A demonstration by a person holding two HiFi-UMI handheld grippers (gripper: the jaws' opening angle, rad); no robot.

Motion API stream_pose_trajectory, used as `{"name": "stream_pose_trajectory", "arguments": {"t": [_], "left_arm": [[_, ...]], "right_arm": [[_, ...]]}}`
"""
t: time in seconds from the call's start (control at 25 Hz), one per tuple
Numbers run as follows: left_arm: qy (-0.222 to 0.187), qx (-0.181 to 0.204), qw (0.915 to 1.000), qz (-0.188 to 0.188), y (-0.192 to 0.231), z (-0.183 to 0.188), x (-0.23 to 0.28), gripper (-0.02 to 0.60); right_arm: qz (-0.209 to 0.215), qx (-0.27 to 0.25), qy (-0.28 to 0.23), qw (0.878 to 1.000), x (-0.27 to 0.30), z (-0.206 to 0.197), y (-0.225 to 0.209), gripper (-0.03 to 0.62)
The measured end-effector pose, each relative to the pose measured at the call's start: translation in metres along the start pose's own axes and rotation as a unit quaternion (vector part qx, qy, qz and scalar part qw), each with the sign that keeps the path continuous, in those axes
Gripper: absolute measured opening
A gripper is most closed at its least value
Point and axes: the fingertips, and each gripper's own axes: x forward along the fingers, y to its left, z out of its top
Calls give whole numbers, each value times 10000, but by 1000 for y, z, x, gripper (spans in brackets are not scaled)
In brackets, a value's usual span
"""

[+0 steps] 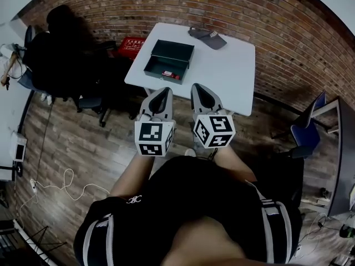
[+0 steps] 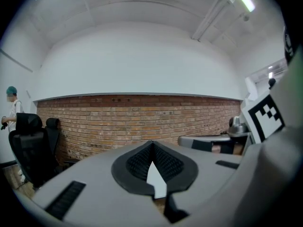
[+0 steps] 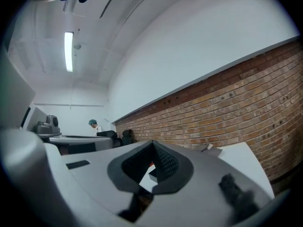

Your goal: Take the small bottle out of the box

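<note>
Brick all along the far wall, plain white above it in both gripper views, with strip lights on the ceiling. Wood-plank floor below, crossed by a pale cable at the left. White table pushed up near the brick. Black chairs crowded to its left, a red crate just beside that edge. Blue chair off to the right, well apart. Far off by the black chairs in the left gripper view, a person in a teal cap.

On the table: a grey cap at the far side, and a dark box on the left half, lid up, wide open.

And down inside the box, the bottle. Small, red, with a pale bit at one end. Lying flat on the box floor, close to the near wall and toward the right. Too small for anything finer. Touched by nothing.

Now the left gripper: shut, tip to tip, empty, held over the floor just short of the table's near edge. Same for the right gripper: pressed together, clamped on nothing, right beside the left and pointed at the table. Both well short of the box.
</note>
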Motion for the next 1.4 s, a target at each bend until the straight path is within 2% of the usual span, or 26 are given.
{"name": "stream_pose_trajectory", "arguments": {"t": [0.44,0.72,0.88,1.16,1.4], "left_arm": [[206,-97,9995,212,0,0,59,12],[358,-114,9990,235,-9,-9,79,12],[392,-214,9984,343,6,-16,82,12],[431,-471,9975,313,36,-29,98,12],[578,-891,9939,289,78,-38,129,12]], "right_arm": [[421,35,80,9991,41,4,-33,27],[407,228,203,9987,57,-3,-60,27],[494,185,286,9982,69,-10,-55,26],[373,99,362,9986,97,-19,-53,27],[301,-21,482,9984,141,-21,-55,26]]}}
